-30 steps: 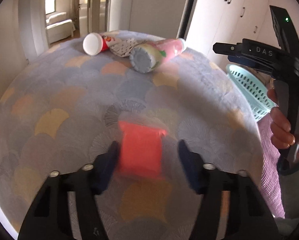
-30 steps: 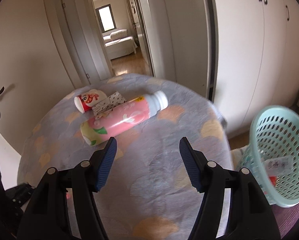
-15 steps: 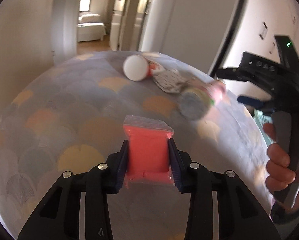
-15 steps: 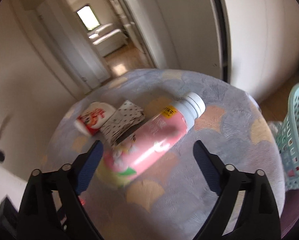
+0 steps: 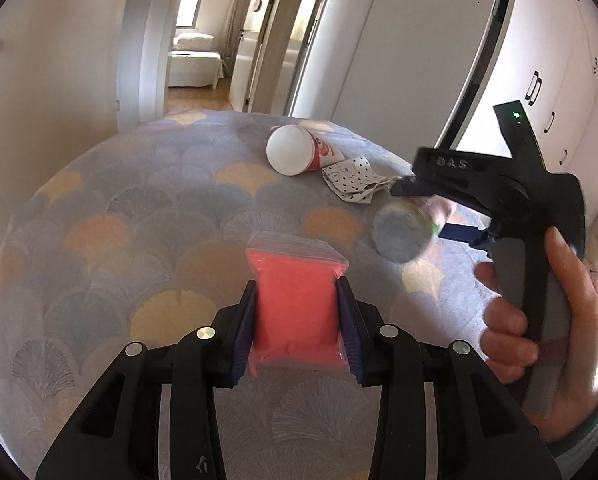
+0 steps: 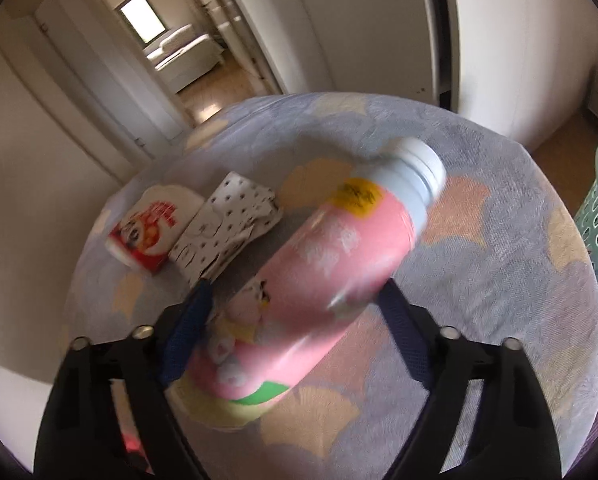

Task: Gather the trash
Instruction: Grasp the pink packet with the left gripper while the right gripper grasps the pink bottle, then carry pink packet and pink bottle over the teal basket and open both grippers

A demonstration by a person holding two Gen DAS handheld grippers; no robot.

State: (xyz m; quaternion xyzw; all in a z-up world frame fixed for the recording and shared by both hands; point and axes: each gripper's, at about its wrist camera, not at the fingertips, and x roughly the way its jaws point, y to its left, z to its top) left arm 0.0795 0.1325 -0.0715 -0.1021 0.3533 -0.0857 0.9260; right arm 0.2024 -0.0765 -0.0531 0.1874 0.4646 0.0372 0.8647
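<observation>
Now left tool (image 5: pixel 297 316) clamps pink packet (image 5: pixel 297 300); right tool (image 6: pixel 295 320), angled down, closing around pink bottle (image 6: pixel 319 280).

- Left gripper (image 5: pixel 297 312) tilted downward, both pads clamped on the sides of a red bag (image 5: pixel 297 304).
- Right gripper (image 6: pixel 295 312) angled down too, jaws closing around a pink bottle (image 6: pixel 319 272), gripped by a hand (image 5: pixel 539 320) on its handle.
</observation>
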